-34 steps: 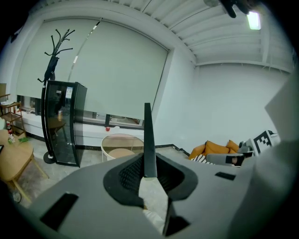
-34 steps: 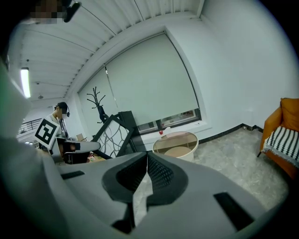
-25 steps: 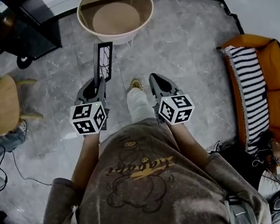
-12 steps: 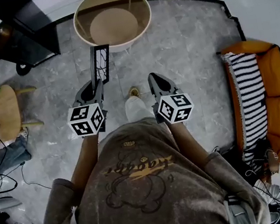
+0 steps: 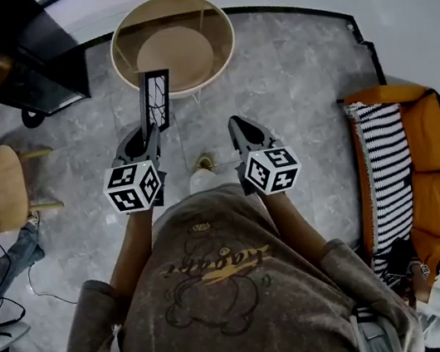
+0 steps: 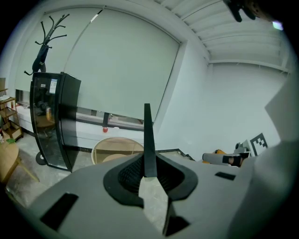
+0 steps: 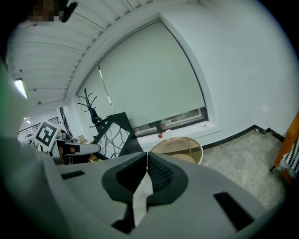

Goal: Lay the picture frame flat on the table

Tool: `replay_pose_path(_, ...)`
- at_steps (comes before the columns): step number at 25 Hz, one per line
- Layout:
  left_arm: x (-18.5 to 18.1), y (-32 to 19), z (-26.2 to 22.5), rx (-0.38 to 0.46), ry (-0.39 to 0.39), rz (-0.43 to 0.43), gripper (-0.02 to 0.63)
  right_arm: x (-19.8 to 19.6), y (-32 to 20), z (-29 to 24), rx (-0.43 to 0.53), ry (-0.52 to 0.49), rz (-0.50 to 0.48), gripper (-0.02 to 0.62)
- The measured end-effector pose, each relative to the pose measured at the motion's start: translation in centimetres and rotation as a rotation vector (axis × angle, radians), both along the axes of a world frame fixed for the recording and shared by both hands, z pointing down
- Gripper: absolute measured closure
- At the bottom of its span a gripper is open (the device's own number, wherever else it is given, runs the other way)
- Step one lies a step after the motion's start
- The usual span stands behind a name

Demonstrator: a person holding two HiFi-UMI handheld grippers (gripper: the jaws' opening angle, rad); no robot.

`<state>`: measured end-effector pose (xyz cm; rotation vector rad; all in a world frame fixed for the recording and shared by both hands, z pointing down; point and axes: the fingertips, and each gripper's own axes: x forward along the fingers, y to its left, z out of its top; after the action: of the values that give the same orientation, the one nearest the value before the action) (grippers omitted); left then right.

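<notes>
**— Where's the frame, seen from above?**

— From the head view, my left gripper (image 5: 149, 131) has the picture frame (image 5: 155, 98) by its lower edge. The frame stands upright in the air over the grey floor, just short of the round table (image 5: 225, 50). My right gripper (image 5: 238, 124) hangs beside it and touches nothing.

**— And through the left gripper view?**

— I see the picture frame (image 6: 148, 133) edge-on, a thin dark blade, with my pads pressed on either side of its bottom end. The jaws are only as far apart as the frame is thick. The round table (image 6: 100, 145) lies ahead and lower down.

**— The right gripper view?**

— Those jaws are pressed together with nothing between them. The picture frame (image 7: 116, 135) shows off to the left, and the round table (image 7: 198, 148) is straight ahead.

**— How would you set it down well?**

— I reckon I should carry it over the middle of the top. Then I'd tip it so its broad face turns downward, lower one long edge first, and let go only once it lies flat. The free gripper could steady it.

**— Anything holding things?**

— I see nothing lying on the tabletop. The black cabinet (image 6: 53, 121) has small items on its shelves, but I can't make out what they are.
</notes>
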<state>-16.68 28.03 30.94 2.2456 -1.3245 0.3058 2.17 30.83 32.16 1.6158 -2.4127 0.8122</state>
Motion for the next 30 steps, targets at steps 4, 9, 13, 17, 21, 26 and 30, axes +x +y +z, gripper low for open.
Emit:
replay_pose_path(4, 1.0, -2.0, 0.1, -0.001, 0.002, -0.02, 0.528, 0.8, -2.2, 0.5, -0.01, -0.007, -0.025, 0.575)
replay_pose_path(9, 1.6, -3.8, 0.2, 0.002, -0.003, -0.048, 0.528, 1.1, -4.4, 0.6, 0.001, -0.027, -0.068, 0.575)
replay_pose_path(13, 2.1, -4.2, 0.5, -0.005, -0.004, -0.054, 0.528, 1.4, -5.2, 0.7, 0.009, -0.045, -0.083, 0.575)
replay_pose_path(17, 2.3, -5.1, 0.6, -0.004, 0.002, -0.052, 0.528, 1.1, -6.1, 0.8, 0.009, -0.056, -0.09, 0.575)
replay_pose_path(21, 2.5, -6.3, 0.8, -0.009, 0.008, -0.046, 0.528, 0.9, -7.0, 1.0, 0.005, -0.06, -0.096, 0.575)
replay_pose_path(26, 3.1, -8.6, 1.1, -0.008, 0.02, -0.028, 0.528, 1.5, -8.7, 1.5, -0.005, -0.056, -0.08, 0.575)
replay_pose_path(30, 3.2, -11.1, 1.3, -0.011, 0.03, -0.011, 0.528, 1.8, -10.8, 1.8, -0.014, -0.052, -0.057, 0.575)
